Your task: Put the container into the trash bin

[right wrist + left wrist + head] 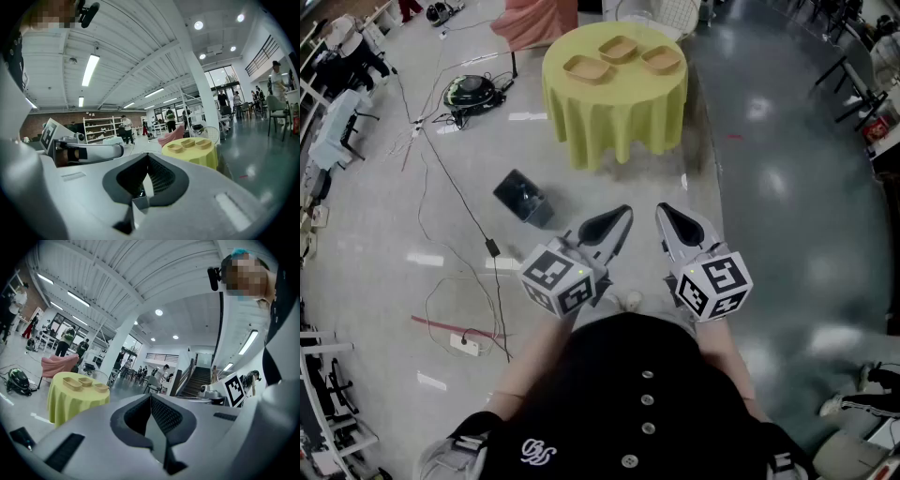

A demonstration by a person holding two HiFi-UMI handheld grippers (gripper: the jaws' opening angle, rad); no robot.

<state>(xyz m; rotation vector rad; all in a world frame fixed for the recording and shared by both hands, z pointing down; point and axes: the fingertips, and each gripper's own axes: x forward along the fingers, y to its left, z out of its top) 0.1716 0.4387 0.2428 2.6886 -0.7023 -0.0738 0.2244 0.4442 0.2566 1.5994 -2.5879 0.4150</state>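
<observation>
**Two clenched, empty grippers facing the table with the containers.**
The left gripper [622, 216] and right gripper [667, 216] are held side by side in front of the person's torso, tips pointing toward the round, yellow-clothed table [614, 122]. In the left gripper view the jaws meet tip to tip with nothing between them, and the right gripper view shows the same for the right gripper. Three tan containers [619, 49] rest in a loose row on the tabletop, well apart from both grippers, and both gripper views show them ahead. The dark bin [523, 199] stands on the floor [769, 206], left of the grippers and nearer to them than the table is.
</observation>
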